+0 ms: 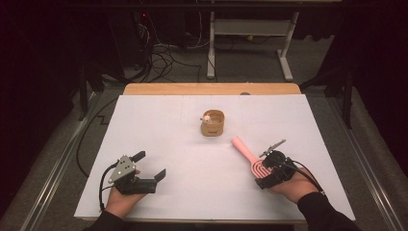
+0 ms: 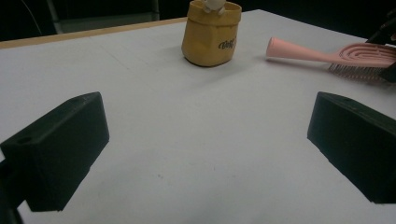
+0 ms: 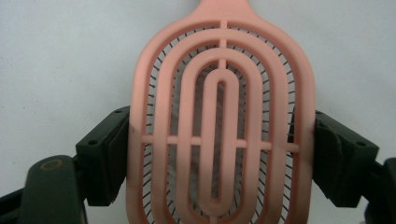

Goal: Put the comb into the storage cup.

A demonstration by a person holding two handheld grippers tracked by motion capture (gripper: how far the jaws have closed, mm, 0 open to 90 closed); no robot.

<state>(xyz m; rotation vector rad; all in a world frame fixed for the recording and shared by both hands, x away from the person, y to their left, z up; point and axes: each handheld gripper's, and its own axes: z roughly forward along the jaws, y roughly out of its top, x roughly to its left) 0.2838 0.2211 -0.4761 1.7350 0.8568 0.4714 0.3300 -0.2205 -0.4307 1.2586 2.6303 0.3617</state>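
I see a table [image 1: 144,91] with a wooden top, its far edge bare, the rest covered by a white sheet [image 1: 192,159] that reaches the near edge. The room around it is dark: grey floor on both sides, a tangle of cables [image 1: 159,57] on the floor beyond the table, and the white frame of another table [image 1: 250,29] farther back.

Near the middle of the sheet, toward the far side, stands a small tan bag [image 1: 213,123], upright and open at the top, with dark lettering on its side in the left gripper view. Something small and pale [image 1: 206,118] sits at its rim; I cannot tell what it is.

My right tool [image 1: 266,174] sits at the near right of the sheet. Its jaws are closed on the head of a pink brush [image 1: 250,156], one pad against each long edge, as the right gripper view shows. The brush lies low over the sheet, its handle pointing away toward the bag and well apart from it. Whether the bristles touch the sheet I cannot tell.

My left tool [image 1: 150,166] rests at the near left, jaws wide apart with nothing between them, only bare sheet.
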